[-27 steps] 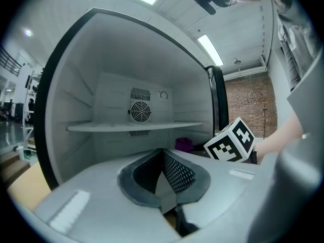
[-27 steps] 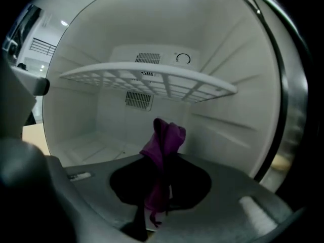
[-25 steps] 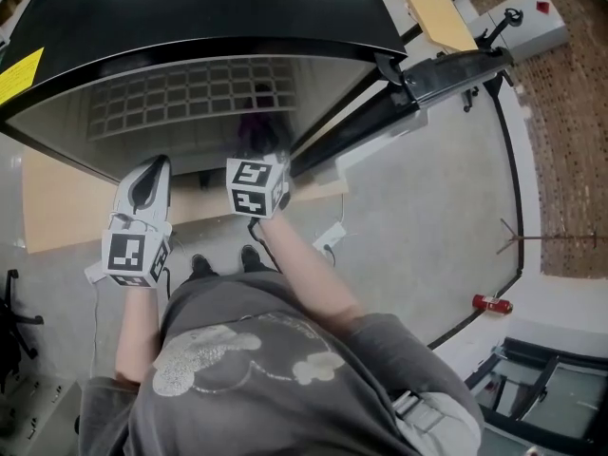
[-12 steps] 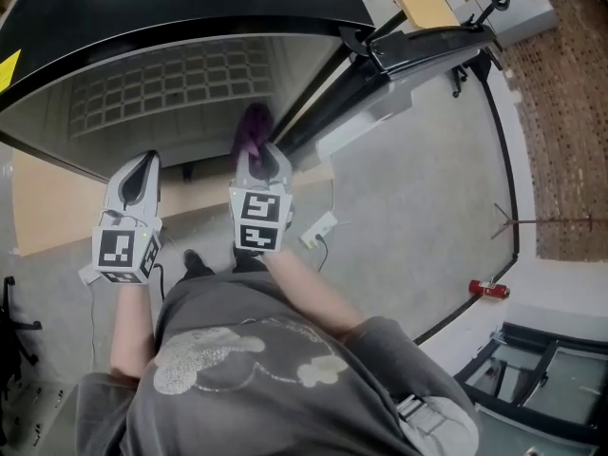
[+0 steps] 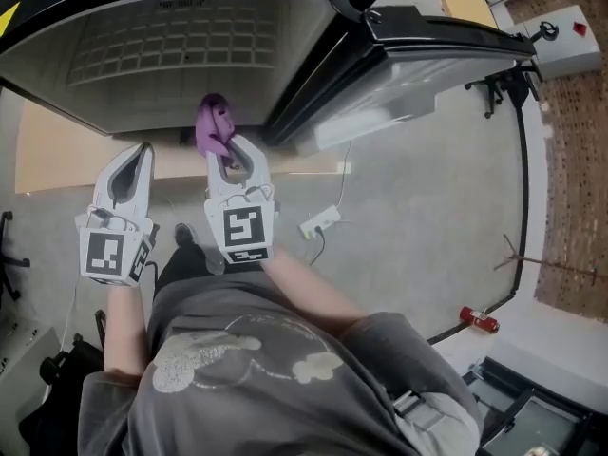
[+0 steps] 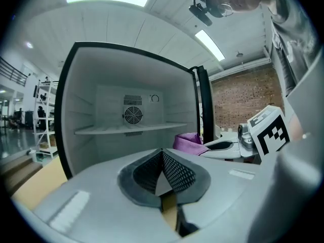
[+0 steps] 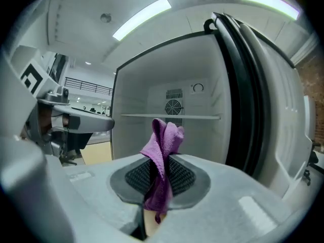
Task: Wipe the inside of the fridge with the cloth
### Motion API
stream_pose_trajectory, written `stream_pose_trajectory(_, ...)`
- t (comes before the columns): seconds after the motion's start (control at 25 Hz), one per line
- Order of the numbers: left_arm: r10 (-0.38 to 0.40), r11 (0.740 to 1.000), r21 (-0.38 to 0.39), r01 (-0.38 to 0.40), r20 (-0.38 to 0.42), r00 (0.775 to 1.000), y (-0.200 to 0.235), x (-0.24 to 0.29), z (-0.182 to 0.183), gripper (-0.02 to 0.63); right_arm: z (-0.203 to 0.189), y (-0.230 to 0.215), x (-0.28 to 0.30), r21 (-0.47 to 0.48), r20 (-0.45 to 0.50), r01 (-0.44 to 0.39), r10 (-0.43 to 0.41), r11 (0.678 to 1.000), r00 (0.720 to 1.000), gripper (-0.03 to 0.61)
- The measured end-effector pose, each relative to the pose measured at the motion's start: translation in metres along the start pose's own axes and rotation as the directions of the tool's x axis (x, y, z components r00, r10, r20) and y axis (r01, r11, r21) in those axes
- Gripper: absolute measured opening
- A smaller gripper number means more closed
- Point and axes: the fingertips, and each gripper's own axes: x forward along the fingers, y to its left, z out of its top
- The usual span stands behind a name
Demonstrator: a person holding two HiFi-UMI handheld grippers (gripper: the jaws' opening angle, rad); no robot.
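The right gripper (image 7: pixel 159 175) was clamped on the purple cloth (image 7: pixel 163 145). Its two dark ribbed pads (image 7: pixel 181 175) pressed against the fabric from either side. A bunched fold stood up above the jaws and a short tail hung below them. In the head view this gripper (image 5: pixel 226 150) pointed forward and up at the fridge (image 5: pixel 190 46). The cloth (image 5: pixel 213 122) lay against the lower edge of the fridge's open front, towards the door side. Whether it had passed that edge could not be told. The marker cube (image 5: pixel 242 231) sat behind the jaws. The right forearm (image 5: pixel 304 278) ran back from it, nearly straight, to a grey-shirted shoulder.

The left gripper (image 6: pixel 163 168) had its jaws pressed together with nothing between them. In the head view it (image 5: pixel 136 164) was just beside the right one and roughly parallel to it. It was set a little lower and fell short of the fridge's front edge. The left forearm (image 5: pixel 123 331) dropped steeply towards the body.

Ahead of both grippers the white fridge interior stood open, with one shelf (image 7: pixel 172 116) across the middle. A round fan grille (image 6: pixel 132 115) was set in the back wall. The fridge door (image 5: pixel 427 55) was swung wide to the right. A tan board (image 5: pixel 66 155) lay under the fridge's front edge. On the grey floor (image 5: pixel 408 207) were a white power strip (image 5: pixel 321 221) and, well apart from it, a small red object (image 5: pixel 480 320).
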Motion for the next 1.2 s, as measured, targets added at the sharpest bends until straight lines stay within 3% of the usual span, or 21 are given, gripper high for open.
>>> stream_pose_trajectory(0.24,0.015,1.000,-0.005,-0.015,0.014,1.000,-0.011,-0.024,0.005,0.017,-0.006,-0.002,-0.017,0.002,0.003,0.012,-0.012,1.000,1.000,0.043)
stream_pose_trajectory(0.48,-0.041,0.999,-0.006,0.041,0.063,0.997,-0.024,-0.065,0.003,0.017,-0.017,0.006,-0.049,-0.016,-0.006,0.105,-0.105,0.994,0.994,0.043)
stream_pose_trajectory(0.84,-0.066,0.998,0.010,0.065,0.110,0.992,-0.017,-0.200,-0.013,0.017,-0.011,0.079,-0.126,-0.002,0.064,0.253,-0.253,0.967,0.965,0.043)
stream_pose_trajectory(1.2,-0.128,0.991,-0.017,0.131,0.134,0.983,-0.035,-0.311,-0.027,0.017,-0.029,0.124,-0.219,0.033,0.005,0.373,-0.373,0.927,0.928,0.043)
